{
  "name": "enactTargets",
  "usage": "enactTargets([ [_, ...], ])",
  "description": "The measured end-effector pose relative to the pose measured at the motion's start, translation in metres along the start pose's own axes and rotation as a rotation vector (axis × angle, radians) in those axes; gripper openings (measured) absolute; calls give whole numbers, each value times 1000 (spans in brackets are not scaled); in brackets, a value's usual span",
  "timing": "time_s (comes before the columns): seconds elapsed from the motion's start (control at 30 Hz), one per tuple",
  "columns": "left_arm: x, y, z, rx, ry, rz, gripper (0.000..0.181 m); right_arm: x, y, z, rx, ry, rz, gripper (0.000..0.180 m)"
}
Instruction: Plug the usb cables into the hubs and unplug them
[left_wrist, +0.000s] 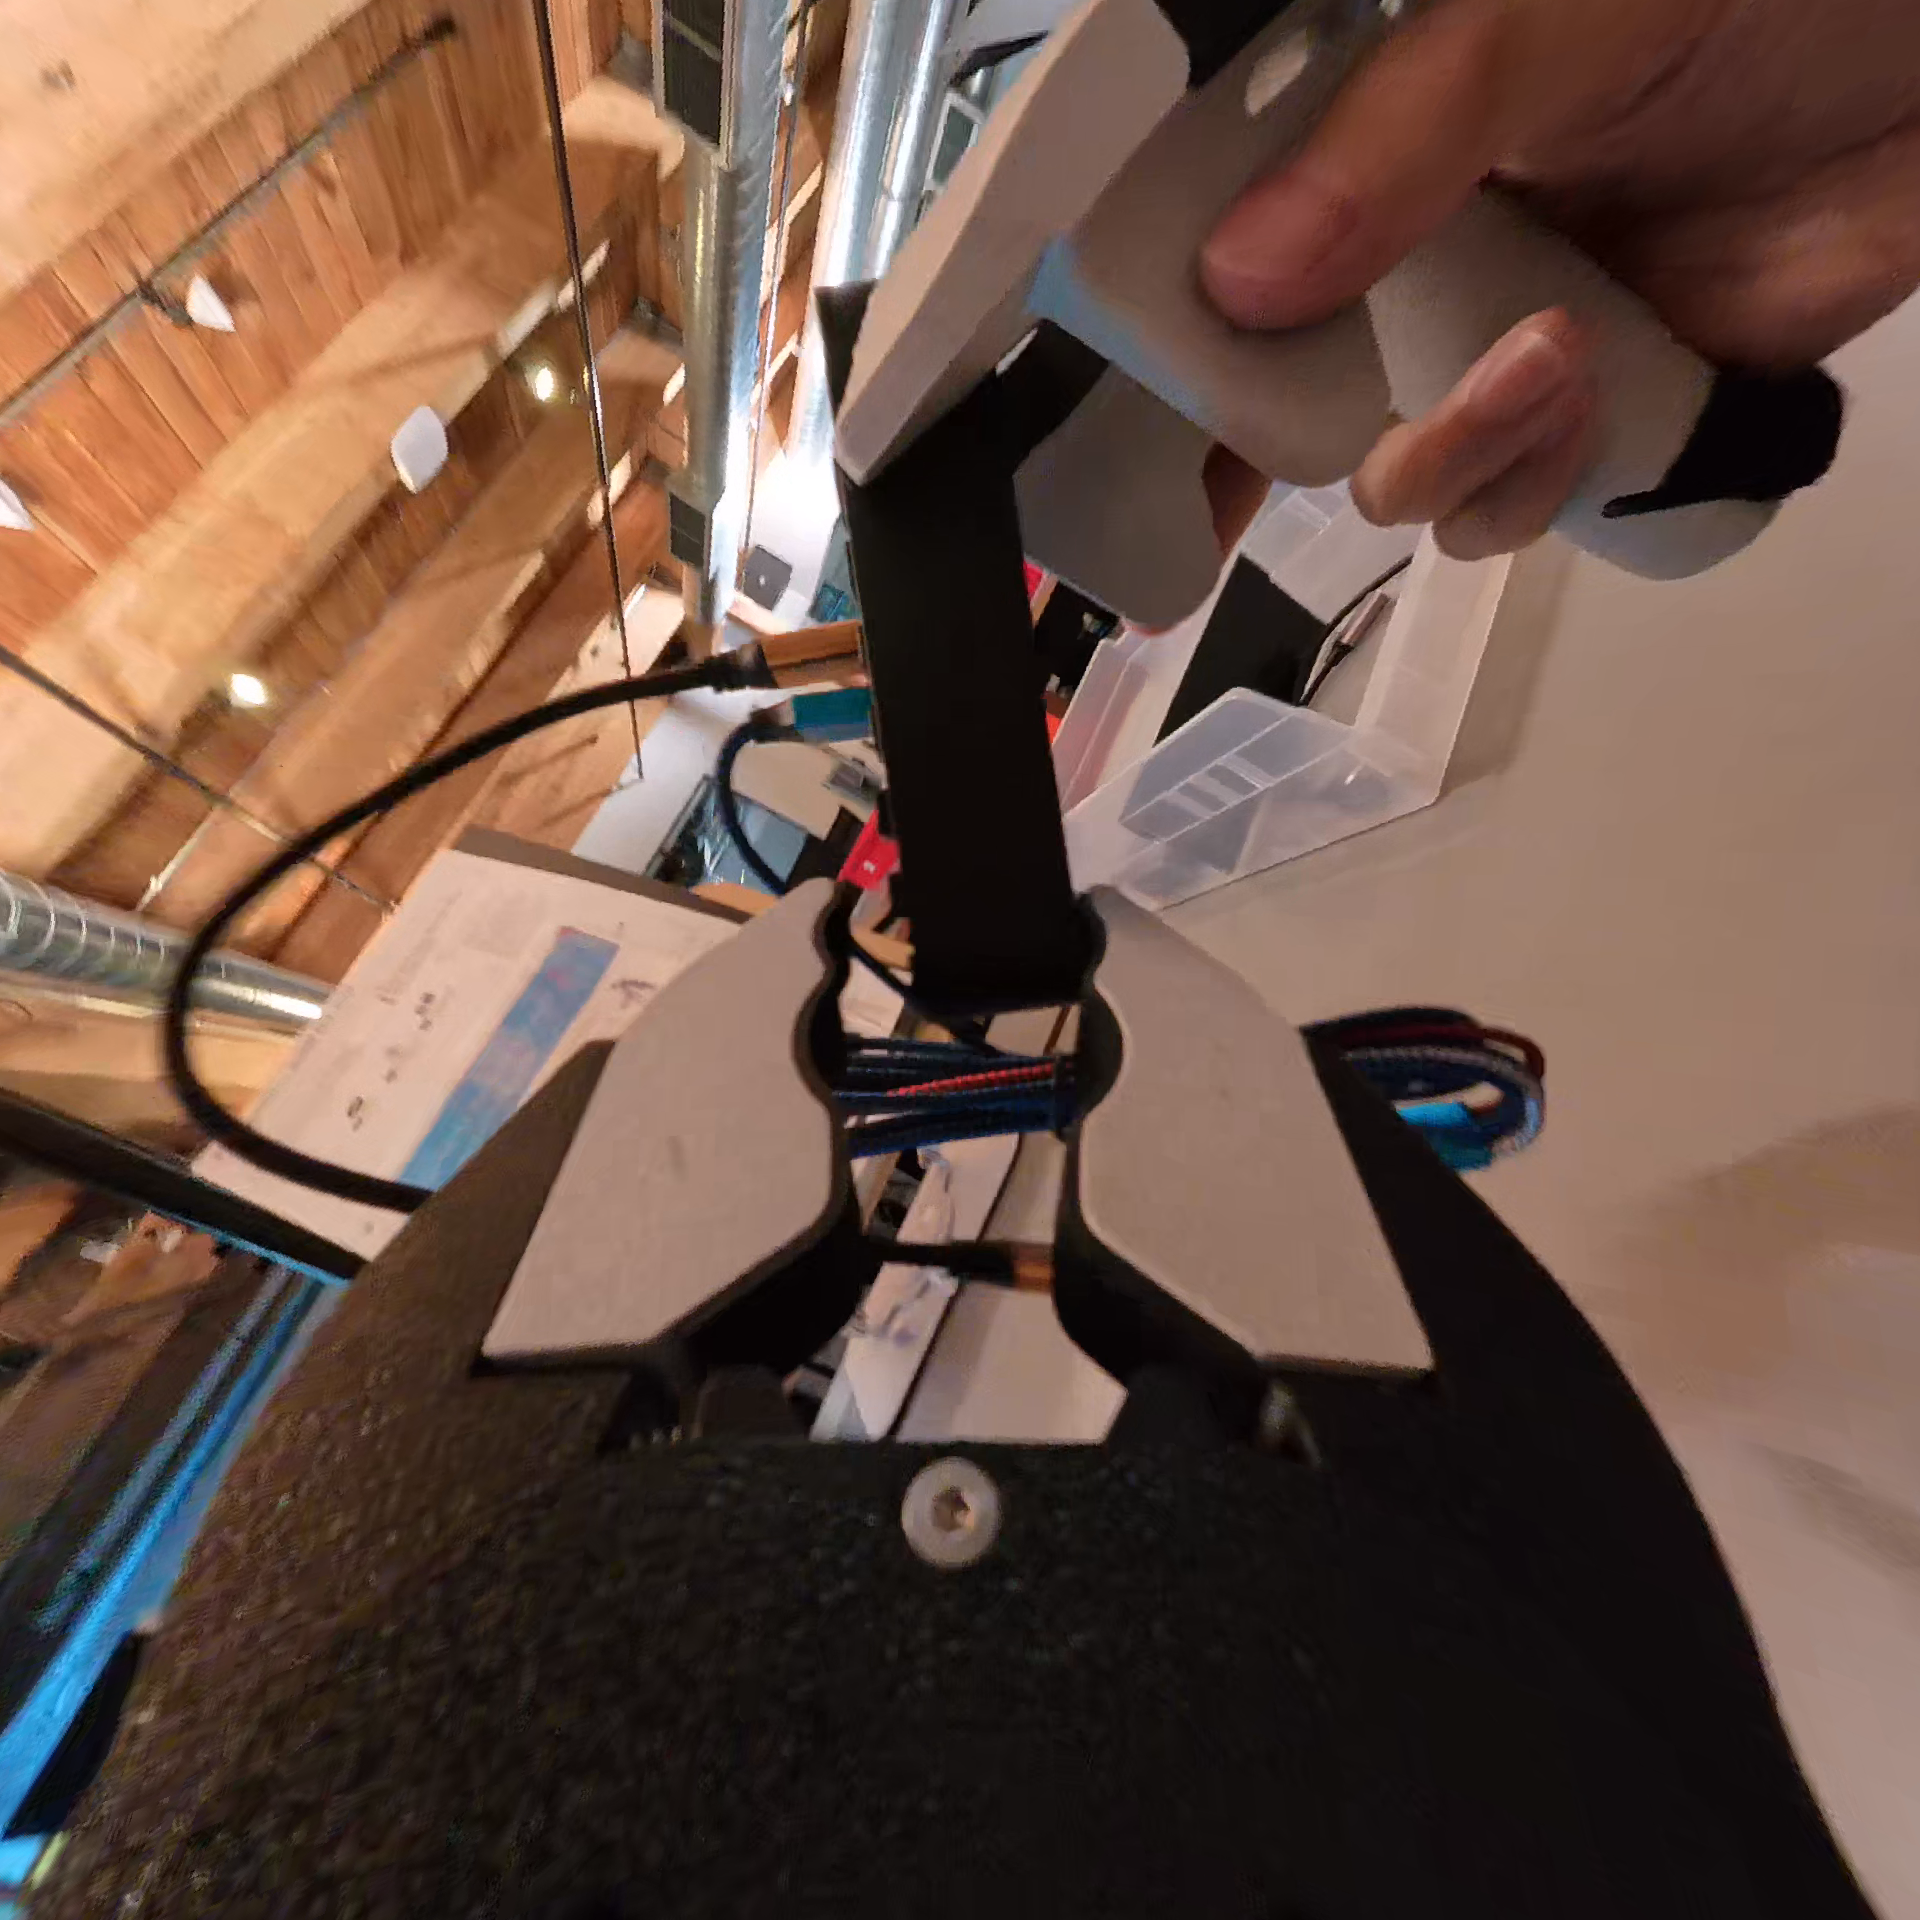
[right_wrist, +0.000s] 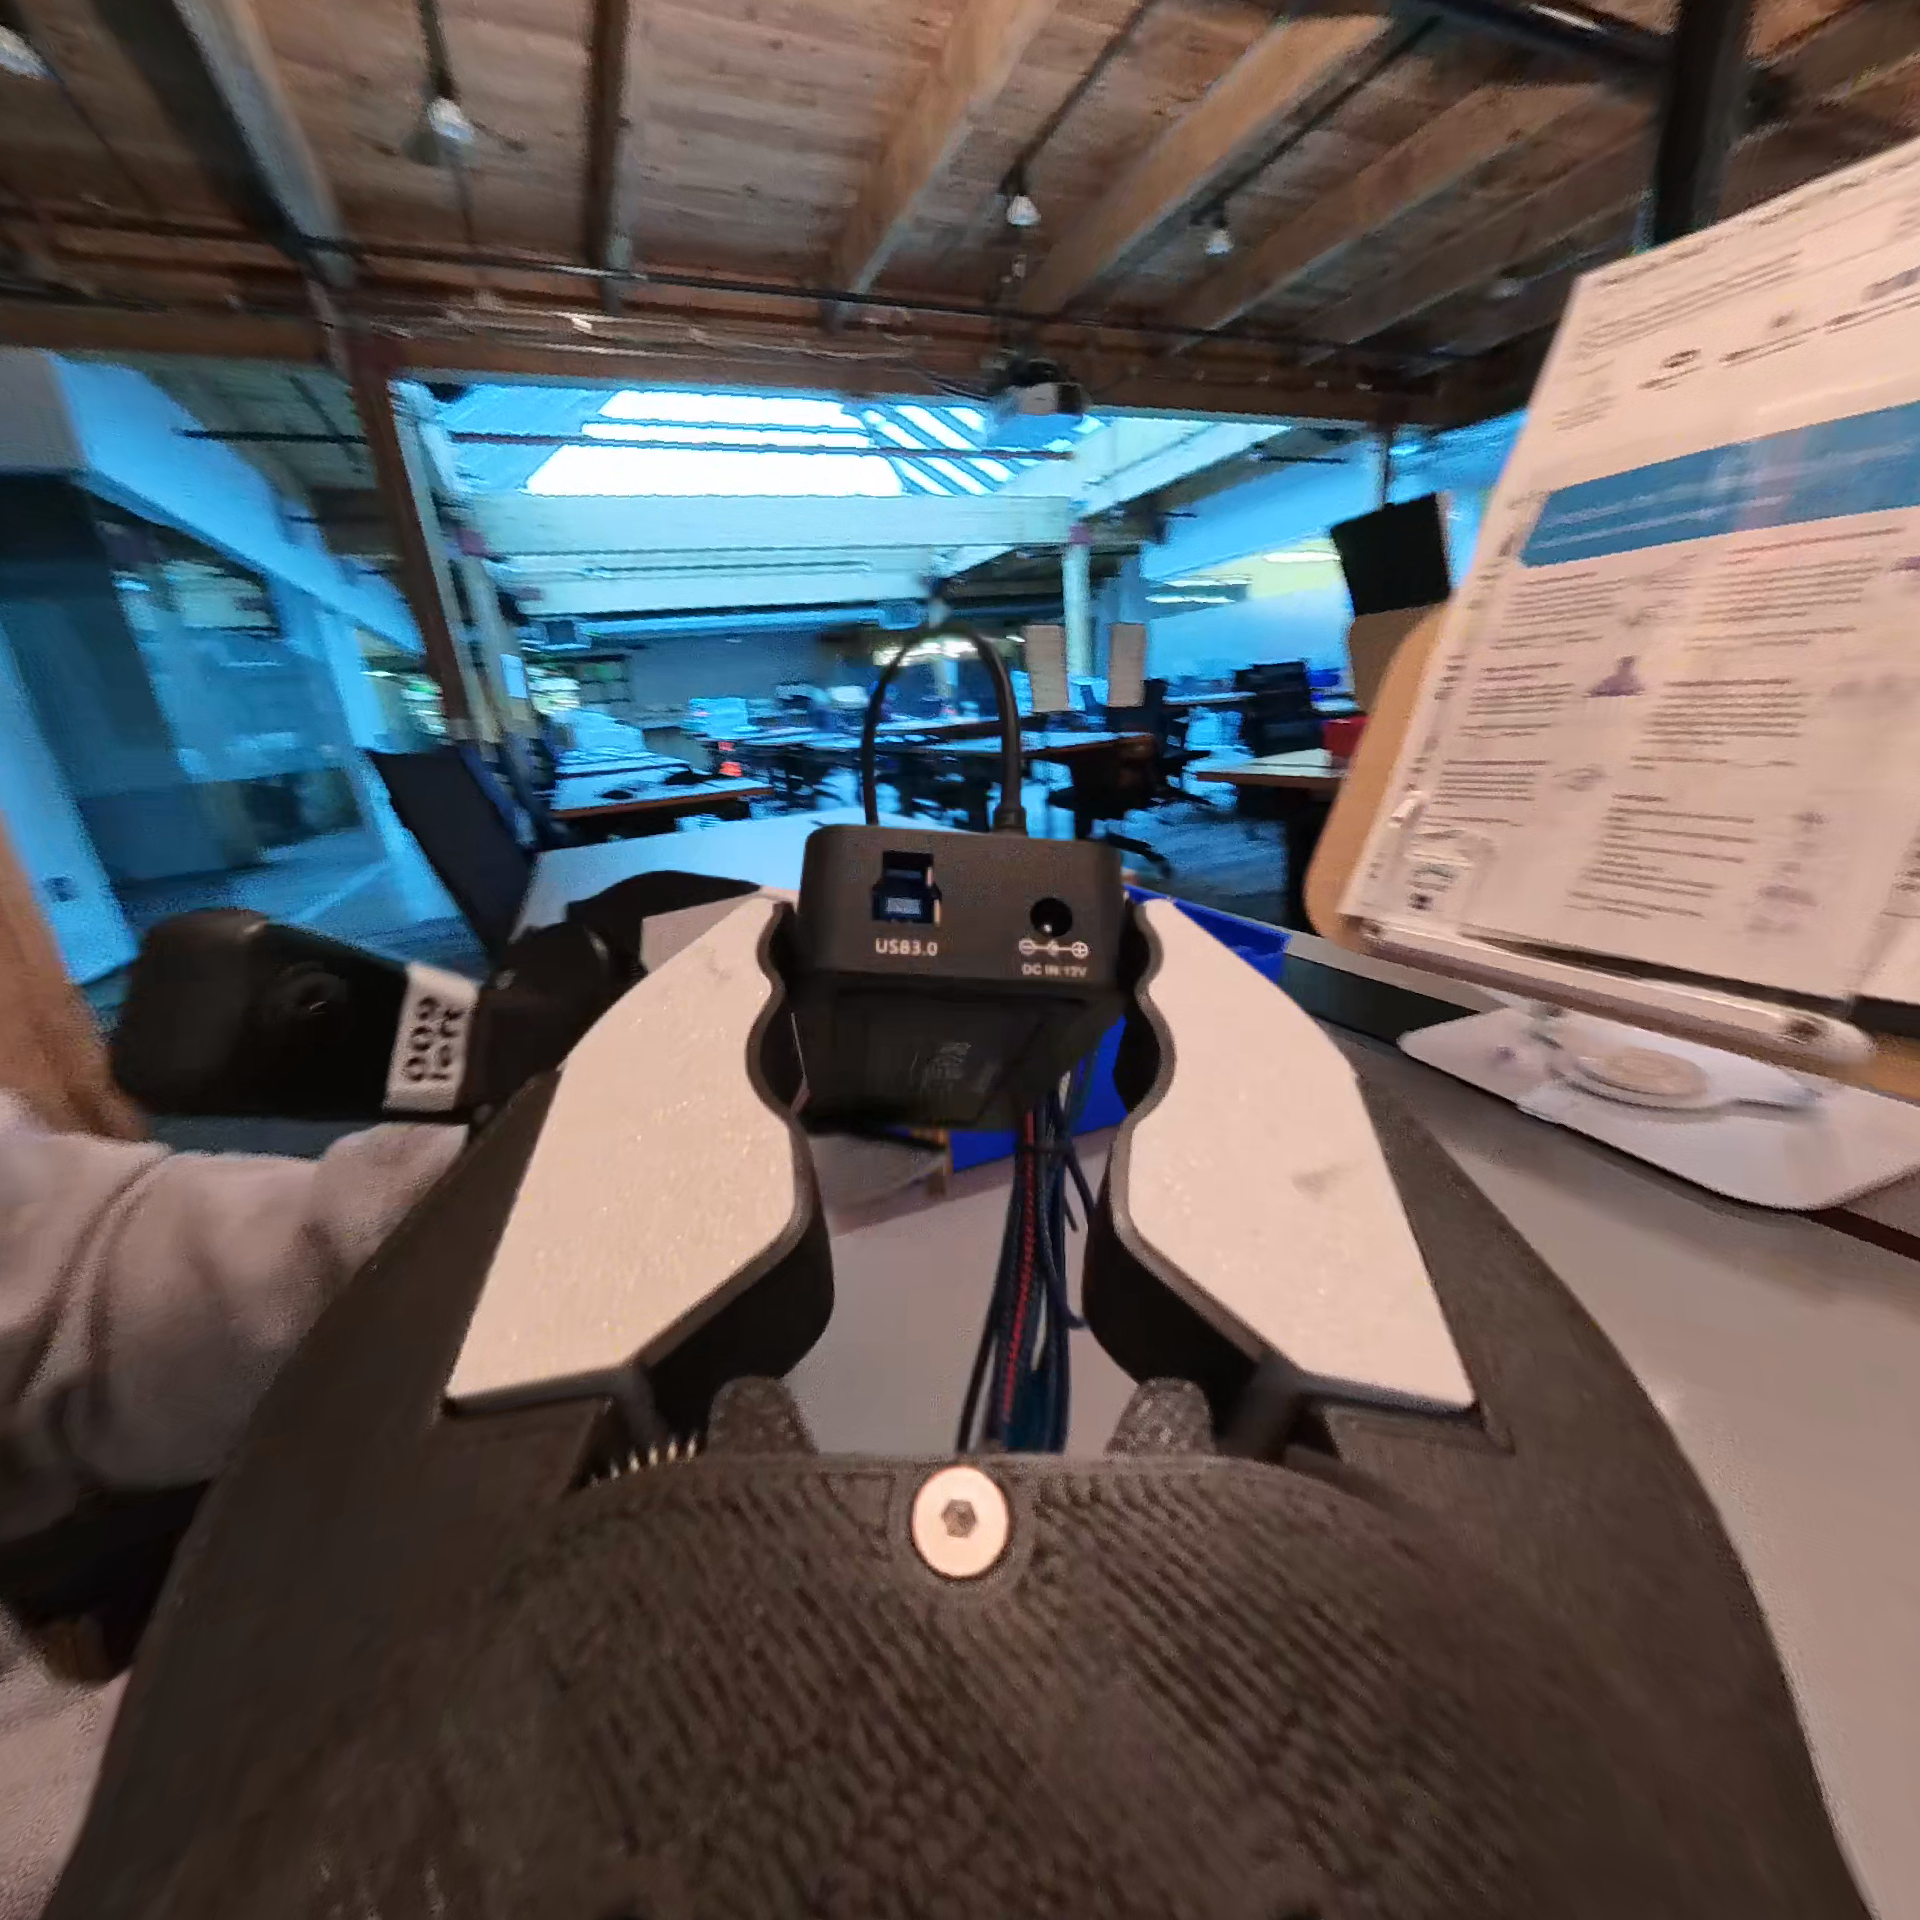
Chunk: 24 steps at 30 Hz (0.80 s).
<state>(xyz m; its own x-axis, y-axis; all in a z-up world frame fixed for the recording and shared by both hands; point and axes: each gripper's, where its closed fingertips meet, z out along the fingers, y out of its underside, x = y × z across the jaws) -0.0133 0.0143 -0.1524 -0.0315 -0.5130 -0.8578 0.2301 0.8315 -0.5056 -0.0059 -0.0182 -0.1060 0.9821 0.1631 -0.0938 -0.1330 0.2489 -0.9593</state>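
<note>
right claw (right_wrist: 961, 997) clenched on the black hub (right_wrist: 958, 940), held above the desk (right_wrist: 1558, 1351); braided cables (right_wrist: 1023, 1278) hang from the hub's underside | left claw (left_wrist: 961, 961) clenched on the lower end of the same hub (left_wrist: 956, 769); blue and red cables (left_wrist: 956, 1091) pass between its fingers | clear plastic box (left_wrist: 1278, 769) on the desk beyond

Left gripper (left_wrist: 961, 966) tilted sideways, jaws clamped near tips. Right gripper (right_wrist: 961, 971) level, jaws closed on grasped load. Bare hand (left_wrist: 1621, 229) wraps right gripper's handle; grey sleeve (right_wrist: 135, 1299) beside right gripper.
</note>
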Motion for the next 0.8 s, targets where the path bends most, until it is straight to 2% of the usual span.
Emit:
enactTargets([
  [0.07,3,5,4,-55,-6,-17,53,3,0,6,-17,67,-31,60],
  [0.17,15,0,12,-131,6,-89,57,10,6,13,-49,201,-119,60],
  [0.23,24,-5,17,-171,29,-218,54,8,19,17,-116,210,-128,60],
  [0.33,38,4,23,-248,99,-391,39,13,29,11,-178,247,-145,59],
  [0.43,38,5,22,-176,155,-534,31,4,31,3,-237,101,-136,57],
  [0.5,34,4,20,-105,206,-608,30,0,20,-5,-249,7,-151,64],
  [0.6,33,-1,13,32,367,-744,29,1,1,-14,-283,-102,-194,63],
  [0.7,39,-7,4,131,545,-755,29,-12,12,-18,-542,-297,-215,61],
  [0.8,48,-7,-2,155,671,-676,29,-10,37,-19,-845,-362,-352,61],
])
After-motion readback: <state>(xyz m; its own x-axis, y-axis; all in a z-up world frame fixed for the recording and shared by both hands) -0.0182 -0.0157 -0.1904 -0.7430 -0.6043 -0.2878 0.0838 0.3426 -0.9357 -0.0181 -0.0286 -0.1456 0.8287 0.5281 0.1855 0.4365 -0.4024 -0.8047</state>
